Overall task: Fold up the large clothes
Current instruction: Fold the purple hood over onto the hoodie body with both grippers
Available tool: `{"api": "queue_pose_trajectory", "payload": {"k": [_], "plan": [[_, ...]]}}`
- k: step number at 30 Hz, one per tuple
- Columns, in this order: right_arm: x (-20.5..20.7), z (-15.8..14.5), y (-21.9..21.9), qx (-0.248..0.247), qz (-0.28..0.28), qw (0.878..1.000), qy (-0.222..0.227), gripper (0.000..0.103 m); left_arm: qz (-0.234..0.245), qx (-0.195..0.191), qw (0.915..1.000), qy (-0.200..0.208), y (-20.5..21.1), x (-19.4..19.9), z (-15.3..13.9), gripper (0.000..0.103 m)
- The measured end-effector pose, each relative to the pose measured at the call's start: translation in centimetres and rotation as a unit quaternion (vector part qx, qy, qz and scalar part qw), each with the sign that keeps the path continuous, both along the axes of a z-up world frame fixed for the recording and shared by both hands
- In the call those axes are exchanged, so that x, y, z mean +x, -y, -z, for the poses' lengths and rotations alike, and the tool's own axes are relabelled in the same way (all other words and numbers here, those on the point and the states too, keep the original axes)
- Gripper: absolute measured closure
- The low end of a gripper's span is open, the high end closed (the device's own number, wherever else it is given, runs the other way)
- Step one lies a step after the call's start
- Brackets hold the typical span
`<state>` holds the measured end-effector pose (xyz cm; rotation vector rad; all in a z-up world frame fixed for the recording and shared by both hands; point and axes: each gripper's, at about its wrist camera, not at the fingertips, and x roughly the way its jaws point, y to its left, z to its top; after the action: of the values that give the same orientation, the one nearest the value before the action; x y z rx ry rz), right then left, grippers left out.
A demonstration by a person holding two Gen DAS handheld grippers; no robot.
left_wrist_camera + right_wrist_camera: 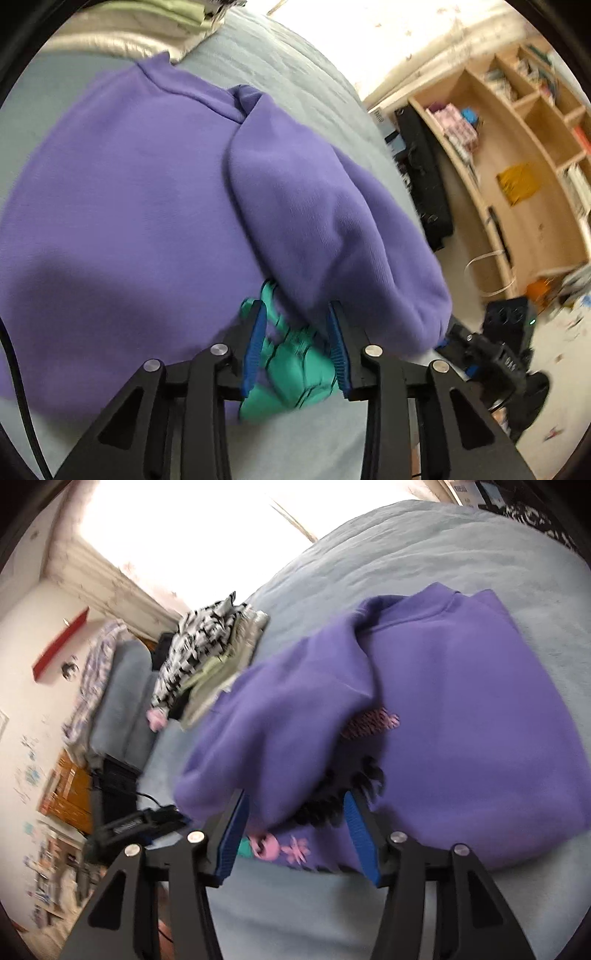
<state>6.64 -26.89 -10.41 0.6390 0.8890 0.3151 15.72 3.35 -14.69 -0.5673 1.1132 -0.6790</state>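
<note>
Two black grippers with blue ribbed pads sit nearest the cameras, low over the near edge of a pale blue bedspread (pixel 461 546). The left gripper (pixel 297 343) has its fingers apart, with a teal printed patch of the garment showing between them and nothing pinched. The right gripper (pixel 299 834) stands wider apart over the hem, likewise clamped on nothing. Just beyond lies the large purple fleece sweatshirt (pixel 122 192), spread on the bed with its collar at the far end. One side and sleeve (pixel 280 716) are already turned in over the body, covering part of a pink, teal and black print. I judge the fold about half done: the garment probably needs its other side brought in and its length doubled. Farther off, a stack of folded clothes (pixel 207 653) rests near the bed's far corner, and a wooden shelf unit (pixel 517 155) stands by the wall. No brand, label or writing is legible; everything small is blurred.
</note>
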Motion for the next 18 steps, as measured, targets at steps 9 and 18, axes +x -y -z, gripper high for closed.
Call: {"api": "queue_pose_trajectory", "payload": {"k": [9,18], "plan": [[3.1,2.0,0.7,0.082,0.020,0.996,0.003,0.049,0.012,-0.067,0.9976,0.003,1.7,2.4,2.2,0.057],[5.0,2.1,-0.6,0.130,0.000,0.991,0.029,0.075,0.002,-0.134,0.9901,0.042,2.9,3.1,0.5,0.066]]}}
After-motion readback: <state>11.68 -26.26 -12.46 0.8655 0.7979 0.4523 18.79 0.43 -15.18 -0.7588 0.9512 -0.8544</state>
